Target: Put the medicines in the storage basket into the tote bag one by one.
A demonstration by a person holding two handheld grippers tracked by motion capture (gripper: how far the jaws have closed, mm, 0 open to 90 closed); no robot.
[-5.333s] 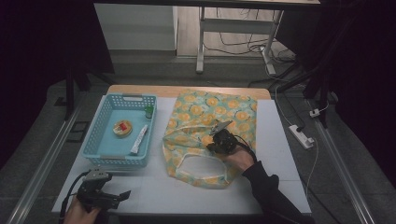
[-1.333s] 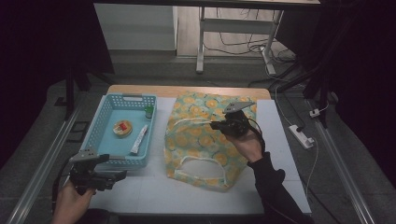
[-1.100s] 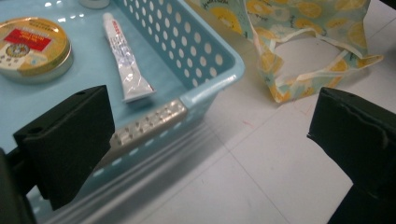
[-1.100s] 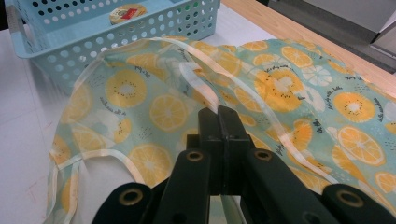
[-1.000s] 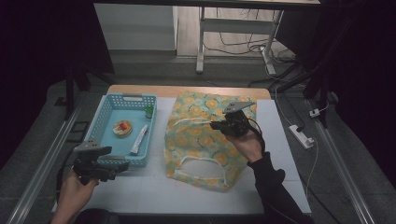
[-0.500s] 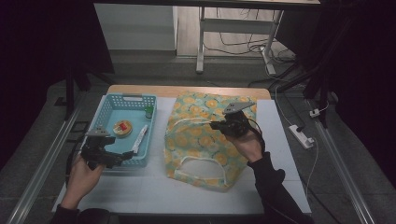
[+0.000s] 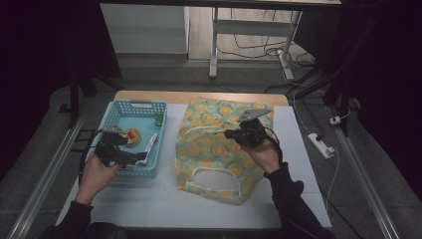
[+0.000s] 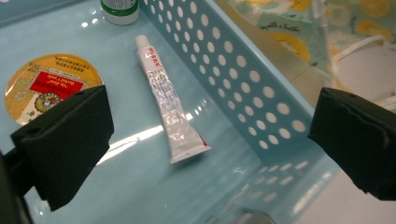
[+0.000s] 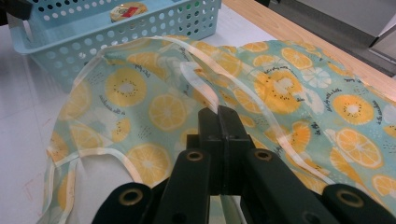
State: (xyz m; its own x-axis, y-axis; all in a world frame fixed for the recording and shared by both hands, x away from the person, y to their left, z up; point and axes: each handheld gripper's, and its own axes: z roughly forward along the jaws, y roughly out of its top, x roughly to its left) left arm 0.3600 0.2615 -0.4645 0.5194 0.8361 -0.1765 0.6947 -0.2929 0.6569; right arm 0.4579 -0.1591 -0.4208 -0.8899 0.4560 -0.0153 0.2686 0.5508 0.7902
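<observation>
Dark floor and trailing cables surround the white tabletop (image 7: pixel 164 199) where I work. On its left stands a blue perforated basket (image 7: pixel 115 113), and to the right of it lies a fruit-print bag (image 7: pixel 219 149) with pale handles. My right gripper (image 7: pixel 230 133) sits over the bag's middle, its jaws closed flat together on the bag's pale handle (image 9: pixel 205 100), which loops up from the cloth between them. My left gripper (image 7: pixel 141 159) is at the near right part of the basket, jaws spread wide and holding nothing. Between those jaws, on the basket floor, lies a white tube (image 8: pixel 168 100), untouched. Left of the tube rests a round gold tin (image 8: pixel 49 91), and at the far end stands a small green-banded bottle (image 8: pixel 120 9).
</observation>
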